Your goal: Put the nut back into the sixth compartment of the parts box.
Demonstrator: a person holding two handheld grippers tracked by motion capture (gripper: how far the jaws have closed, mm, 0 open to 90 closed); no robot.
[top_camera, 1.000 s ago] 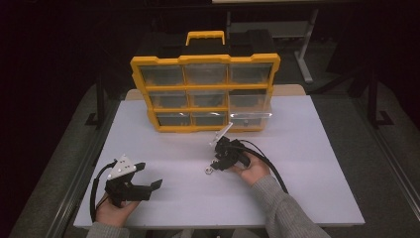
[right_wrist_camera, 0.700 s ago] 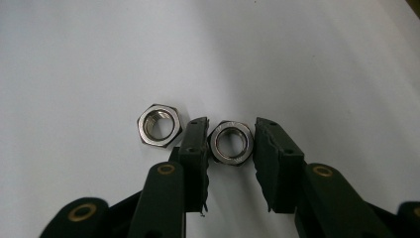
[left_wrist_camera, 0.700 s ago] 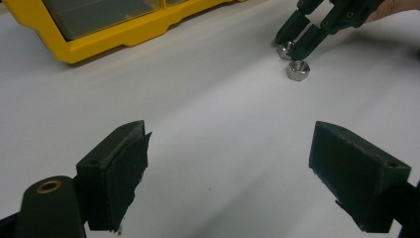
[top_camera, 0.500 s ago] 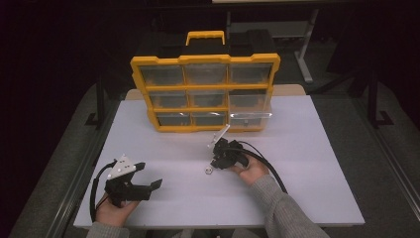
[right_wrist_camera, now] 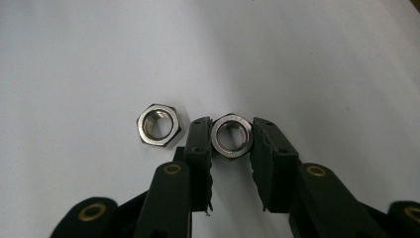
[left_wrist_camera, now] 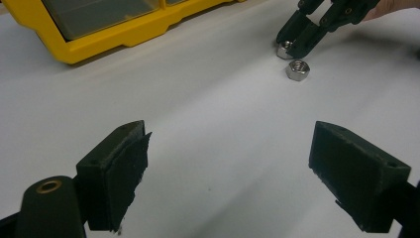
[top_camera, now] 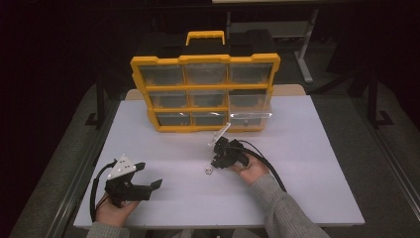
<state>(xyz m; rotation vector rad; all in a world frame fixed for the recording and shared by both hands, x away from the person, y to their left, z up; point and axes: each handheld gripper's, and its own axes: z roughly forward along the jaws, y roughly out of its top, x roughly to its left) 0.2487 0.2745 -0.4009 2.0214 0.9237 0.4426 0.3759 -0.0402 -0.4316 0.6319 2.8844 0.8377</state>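
White table (right_wrist_camera: 322, 59): nut (right_wrist_camera: 231, 136) pinched between right gripper (right_wrist_camera: 231, 148) fingers.

A yellow organiser (top_camera: 204, 94) with a yellow carry handle (top_camera: 205, 36) stands upright at the far edge of the white table (top_camera: 317, 163), about midway along that edge; it holds three rows of three clear drawers in a yellow frame; the drawer at the right end of the middle row (top_camera: 249, 105) is pulled forward, out past the frame; in the left gripper view a lower corner of the organiser (left_wrist_camera: 99, 27) rests on the table surface; beyond the far edge stands a dark case (top_camera: 163, 44) behind the organiser; farther back, a grey metal frame (top_camera: 297, 34) stands on the dark floor.
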